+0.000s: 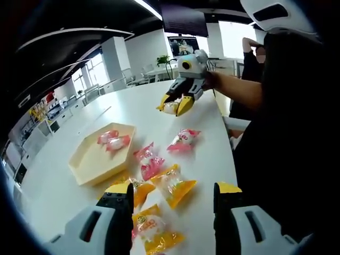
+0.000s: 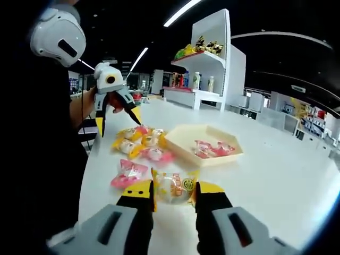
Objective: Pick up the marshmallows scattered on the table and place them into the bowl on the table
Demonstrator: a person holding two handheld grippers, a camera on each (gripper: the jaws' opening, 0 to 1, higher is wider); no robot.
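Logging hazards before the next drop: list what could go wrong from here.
1. The right claw pinches a yellow-wrapped marshmallow by its crinkly wrapper; it may slip before reaching the bowl.
2. The bowl is shallow, so a dropped piece could bounce out.
3. The open left claw hovers over a tight cluster; it may nudge neighbours.

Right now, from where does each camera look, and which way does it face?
Left gripper view: rides the open left gripper, facing along the table to the right gripper; a forearm shows.
Right gripper view: rides the right gripper, shut on a yellow marshmallow, facing back at the left gripper.
Shared: hexagonal bowl.
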